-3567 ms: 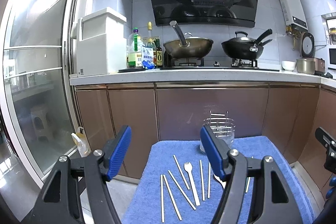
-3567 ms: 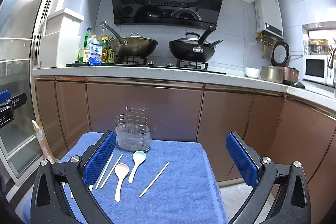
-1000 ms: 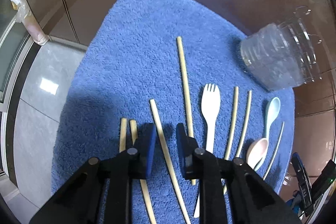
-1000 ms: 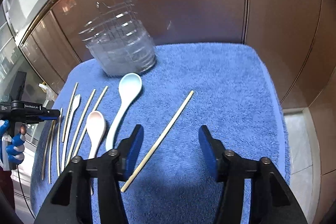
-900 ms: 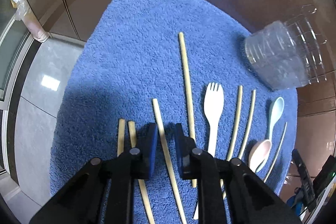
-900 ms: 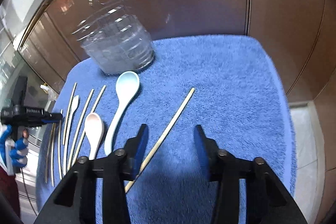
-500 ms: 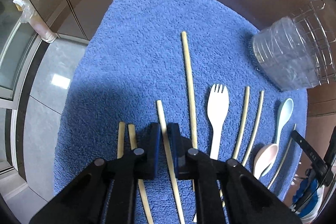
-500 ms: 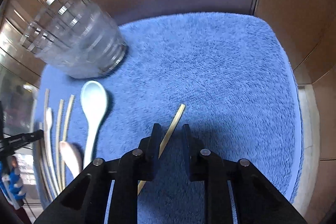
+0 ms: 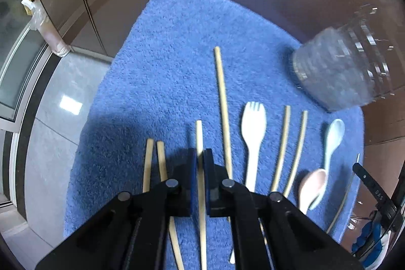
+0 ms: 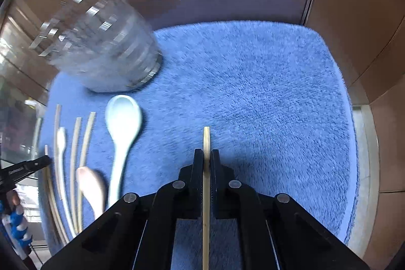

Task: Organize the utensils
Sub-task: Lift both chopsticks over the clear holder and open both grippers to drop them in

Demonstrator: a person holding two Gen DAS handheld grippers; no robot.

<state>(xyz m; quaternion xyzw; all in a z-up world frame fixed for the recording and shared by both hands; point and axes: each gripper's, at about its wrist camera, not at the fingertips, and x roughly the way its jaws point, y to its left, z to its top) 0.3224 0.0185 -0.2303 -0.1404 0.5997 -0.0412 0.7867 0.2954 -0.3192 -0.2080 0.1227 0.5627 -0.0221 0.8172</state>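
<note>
Two chopsticks are clamped, one per hand: your left tongs (image 9: 200,156) pinch one chopstick (image 9: 199,133) in the row on the blue towel (image 9: 164,62), your right tongs (image 10: 206,156) pinch the lone chopstick (image 10: 206,138) on the open side. Lift straight up, keep each stick in line with the pads so neither swivels, clear the fork (image 9: 254,123) and spoons, then tip ends-down into the clear holder (image 10: 101,55) at the far edge.
</note>
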